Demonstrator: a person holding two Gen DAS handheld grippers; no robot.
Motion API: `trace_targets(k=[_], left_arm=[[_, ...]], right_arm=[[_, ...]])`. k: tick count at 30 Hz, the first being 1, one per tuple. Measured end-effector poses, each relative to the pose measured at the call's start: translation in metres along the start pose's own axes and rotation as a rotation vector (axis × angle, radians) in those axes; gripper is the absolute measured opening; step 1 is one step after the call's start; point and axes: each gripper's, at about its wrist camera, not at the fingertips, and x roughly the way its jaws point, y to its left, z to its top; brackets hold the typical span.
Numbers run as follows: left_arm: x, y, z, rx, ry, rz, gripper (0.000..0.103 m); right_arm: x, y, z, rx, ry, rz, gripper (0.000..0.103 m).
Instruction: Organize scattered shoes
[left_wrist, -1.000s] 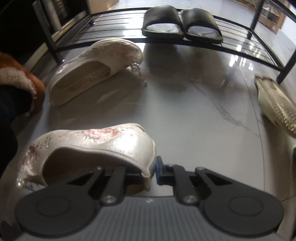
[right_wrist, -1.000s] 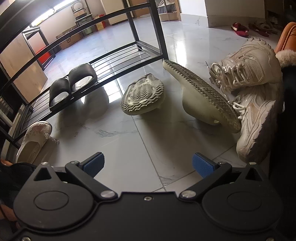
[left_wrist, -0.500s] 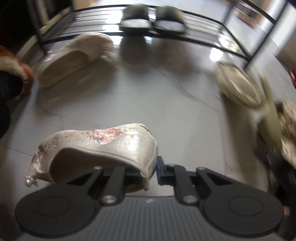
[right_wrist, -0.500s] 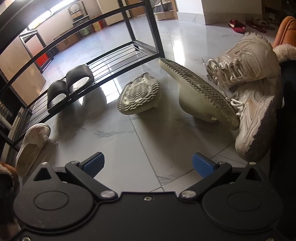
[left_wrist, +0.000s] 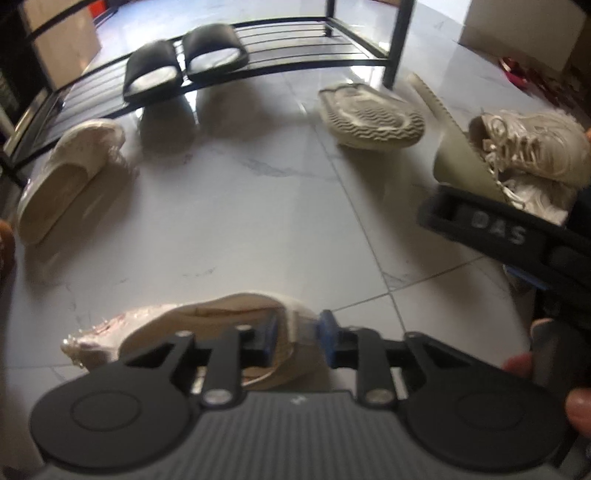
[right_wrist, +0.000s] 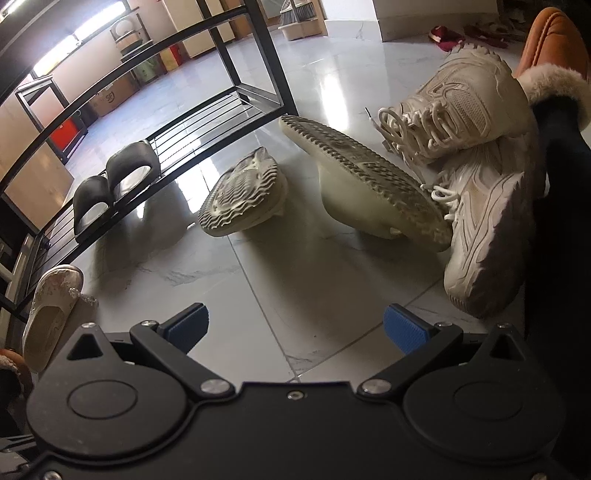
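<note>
The left gripper (left_wrist: 297, 338) was closed on the heel of an embroidered flat shoe (left_wrist: 192, 328), and the shoe hung above the marble floor (left_wrist: 258, 221). The right gripper (right_wrist: 295, 325) was wide, with nothing between its blue pads, and it hovered over the floor. The second embroidered flat (left_wrist: 62, 177) lay on the floor just beside the black shoe rack (left_wrist: 295, 66). A pair of black slippers (left_wrist: 181, 59) stood on the lowest shelf of the rack. Two pale slippers (right_wrist: 243, 192) lay with their soles up, near two white sneakers (right_wrist: 461, 107), one sneaker on top of the other.
</note>
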Motion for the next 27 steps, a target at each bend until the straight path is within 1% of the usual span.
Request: trace_targets(k=[1,2,3,5,6,7,8,10,12,15,17,21,22,23,24,25,26,27], left_arm=[[-0.001,0.002,0.0,-0.009,-0.003,0.013,0.061],[-0.004,0.003,0.0,-0.003,-0.027,0.034,0.071],[-0.007,0.004,0.0,0.004,-0.051,0.055,0.074],[-0.014,0.005,0.001,0.023,-0.094,0.089,0.087],[-0.016,0.005,0.001,0.034,-0.109,0.101,0.09],[-0.022,0.005,0.002,0.06,-0.141,0.125,0.092],[-0.028,0.005,0.003,0.084,-0.173,0.149,0.093],[-0.034,0.011,0.006,0.095,-0.205,0.162,0.095],[-0.036,0.018,0.007,0.09,-0.215,0.163,0.096],[-0.037,0.046,0.003,0.058,-0.212,0.133,0.097],[-0.034,0.076,-0.002,-0.003,-0.208,0.133,0.097],[-0.038,0.12,-0.008,-0.109,-0.191,0.091,0.097],[-0.041,0.139,-0.009,-0.185,-0.184,0.077,0.098],[-0.041,0.145,-0.01,-0.218,-0.184,0.079,0.099],[-0.041,0.15,-0.011,-0.244,-0.184,0.08,0.099],[-0.042,0.165,-0.011,-0.316,-0.187,0.088,0.1],[-0.042,0.172,-0.012,-0.344,-0.19,0.091,0.1],[-0.041,0.174,-0.012,-0.348,-0.191,0.091,0.1]], right_arm=[[0.001,0.0,0.0,0.002,0.003,0.002,0.103],[0.001,0.0,0.0,0.003,0.006,0.005,0.103],[0.001,0.001,-0.001,0.003,0.01,0.016,0.103],[0.0,0.003,-0.001,0.004,0.018,0.038,0.103],[0.0,0.003,-0.001,0.005,0.023,0.048,0.103],[0.0,0.004,-0.001,0.005,0.027,0.059,0.103],[-0.001,0.005,-0.001,0.006,0.031,0.07,0.103],[-0.001,0.007,-0.001,0.007,0.04,0.092,0.103],[-0.003,0.008,-0.001,0.01,0.054,0.13,0.103],[-0.005,0.012,-0.002,0.02,0.099,0.208,0.103],[-0.005,0.015,-0.003,0.024,0.135,0.254,0.103],[-0.006,0.024,-0.008,0.01,0.197,0.272,0.103],[-0.006,0.027,-0.01,0.011,0.214,0.278,0.103],[-0.005,0.029,-0.011,0.02,0.234,0.282,0.103],[-0.003,0.032,-0.013,0.052,0.259,0.283,0.103],[-0.001,0.034,-0.014,0.084,0.284,0.284,0.103],[0.002,0.037,-0.016,0.117,0.308,0.285,0.103],[0.004,0.039,-0.017,0.149,0.333,0.285,0.103]])
